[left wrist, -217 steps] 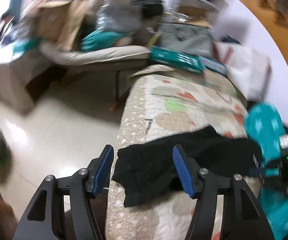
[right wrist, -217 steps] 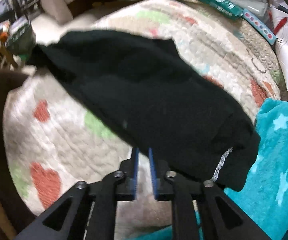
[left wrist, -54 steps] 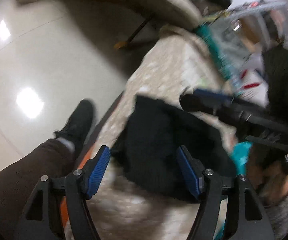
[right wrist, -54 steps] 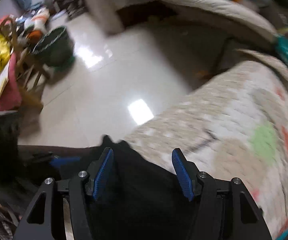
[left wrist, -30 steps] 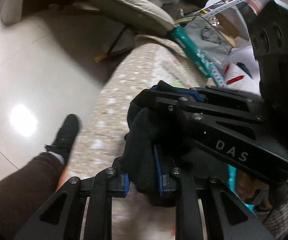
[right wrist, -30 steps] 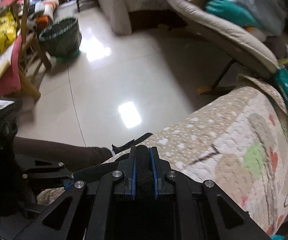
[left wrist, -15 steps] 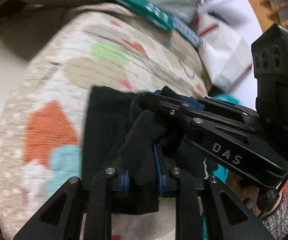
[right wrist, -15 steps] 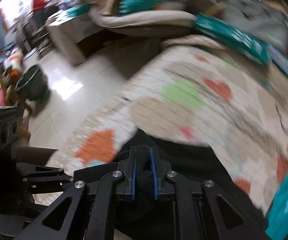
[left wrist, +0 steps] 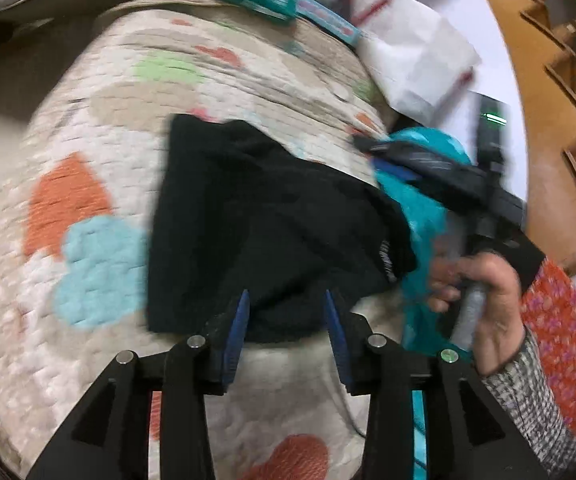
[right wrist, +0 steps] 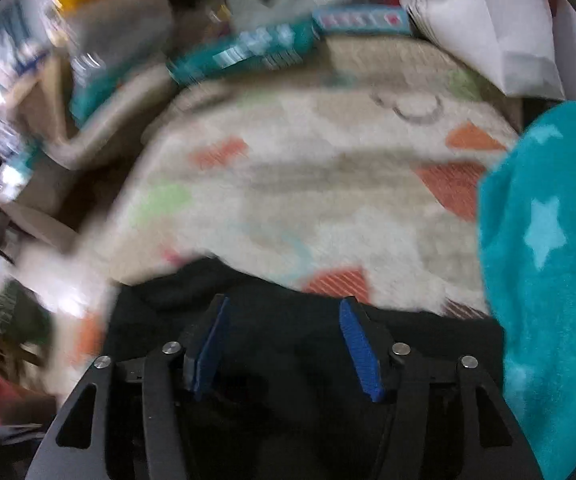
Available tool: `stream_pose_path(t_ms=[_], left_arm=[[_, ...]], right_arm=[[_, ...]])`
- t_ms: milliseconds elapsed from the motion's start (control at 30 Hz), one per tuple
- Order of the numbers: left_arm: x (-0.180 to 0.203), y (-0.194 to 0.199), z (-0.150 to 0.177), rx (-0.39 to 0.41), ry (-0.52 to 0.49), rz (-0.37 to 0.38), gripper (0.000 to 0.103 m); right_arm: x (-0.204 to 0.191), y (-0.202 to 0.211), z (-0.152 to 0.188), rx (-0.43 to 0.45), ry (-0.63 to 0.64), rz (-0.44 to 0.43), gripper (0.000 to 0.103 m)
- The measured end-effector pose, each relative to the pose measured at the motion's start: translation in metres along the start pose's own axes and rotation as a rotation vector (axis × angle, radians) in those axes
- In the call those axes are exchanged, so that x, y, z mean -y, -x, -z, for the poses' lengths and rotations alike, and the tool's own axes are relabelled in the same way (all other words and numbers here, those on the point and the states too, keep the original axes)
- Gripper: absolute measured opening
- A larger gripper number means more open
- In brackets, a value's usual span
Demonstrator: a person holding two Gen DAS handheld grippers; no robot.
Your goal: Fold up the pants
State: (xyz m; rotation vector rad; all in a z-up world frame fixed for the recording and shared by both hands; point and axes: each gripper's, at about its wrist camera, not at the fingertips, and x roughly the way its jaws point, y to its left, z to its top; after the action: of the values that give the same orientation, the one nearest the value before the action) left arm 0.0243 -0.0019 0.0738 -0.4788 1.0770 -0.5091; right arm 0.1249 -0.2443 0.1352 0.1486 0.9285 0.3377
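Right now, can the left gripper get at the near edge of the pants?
Probably yes. The left gripper is open, and the near edge of the pants lies between its fingers on the quilt. Nothing covers that edge; the right gripper is off at the far side.

Motion blur, occlusions, edge cutoffs

Right wrist view smeared: clutter [right wrist: 99, 40] at upper left unreadable. Black pants [left wrist: 255, 216] near edge hidden behind left gripper [left wrist: 285, 316]; white waistband print [left wrist: 386, 258] too blurred to read.

Black pants [left wrist: 263, 220] folded (rumpled bundle), lying flat on quilt [left wrist: 99, 128].
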Motion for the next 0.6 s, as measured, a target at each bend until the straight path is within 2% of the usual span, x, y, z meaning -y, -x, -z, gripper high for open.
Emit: stream_pose_path(t_ms=[33,67,133,167,233,267,300,333,400,433,500,600], left_arm=[[-0.010,0.004,-0.001,0.013,0.037,-0.020,0.038],[-0.019,0.008,-0.001,0.023,0.075,-0.041,0.038],[-0.037,0.013,-0.002,0.041,0.147,-0.079,0.038],[-0.042,0.014,-0.002,0.048,0.169,-0.091,0.038],[-0.048,0.018,-0.002,0.062,0.187,-0.125,0.038],[-0.048,0.019,-0.002,0.064,0.186,-0.137,0.038],[-0.048,0.018,-0.002,0.064,0.182,-0.143,0.038],[-0.049,0.016,-0.005,0.063,0.174,-0.150,0.038],[-0.047,0.009,-0.010,0.060,0.154,-0.156,0.039],[-0.045,0.004,-0.013,0.057,0.143,-0.152,0.039],[-0.042,-0.004,-0.016,0.053,0.121,-0.145,0.041],[-0.038,-0.020,-0.022,0.046,0.096,-0.123,0.043]], right_arm=[[-0.013,0.006,0.002,0.016,0.022,-0.076,0.052],[-0.028,0.009,0.006,0.013,0.035,-0.188,0.051],[-0.044,0.000,0.013,-0.038,0.042,-0.296,0.050],[-0.051,-0.010,0.020,-0.078,0.050,-0.317,0.050],[-0.056,-0.040,0.037,-0.213,0.052,-0.283,0.050],[-0.054,-0.052,0.044,-0.267,0.049,-0.235,0.050],[-0.047,-0.066,0.053,-0.334,0.042,-0.146,0.050],[-0.037,-0.076,0.060,-0.383,0.024,-0.081,0.043],[-0.026,-0.071,0.057,-0.365,-0.028,-0.111,0.039],[-0.025,-0.065,0.052,-0.350,-0.041,-0.101,0.041],[-0.032,-0.054,0.039,-0.281,0.014,-0.071,0.044],[-0.054,-0.042,0.018,-0.202,0.117,-0.074,0.063]])
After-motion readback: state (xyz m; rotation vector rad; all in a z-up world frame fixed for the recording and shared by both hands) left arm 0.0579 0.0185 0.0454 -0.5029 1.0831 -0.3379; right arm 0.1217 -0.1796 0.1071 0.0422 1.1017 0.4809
